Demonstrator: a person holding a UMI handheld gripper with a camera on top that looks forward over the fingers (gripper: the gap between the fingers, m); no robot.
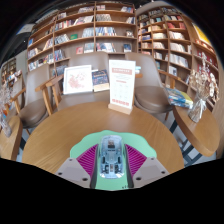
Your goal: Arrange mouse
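A translucent, pale blue computer mouse point(111, 156) sits between my two fingers, its length pointing away from me over the round wooden table point(70, 125). My gripper point(111, 160) has its magenta pads point(88, 157) pressed against both sides of the mouse, with no gap showing. The mouse appears held just above or at the near part of the table; I cannot tell whether it touches the wood.
A white and orange standing sign point(122, 86) stands at the table's far edge, with books point(78, 79) displayed beside it. Wooden chairs point(51, 93) ring the table. Tall bookshelves point(90, 30) fill the background.
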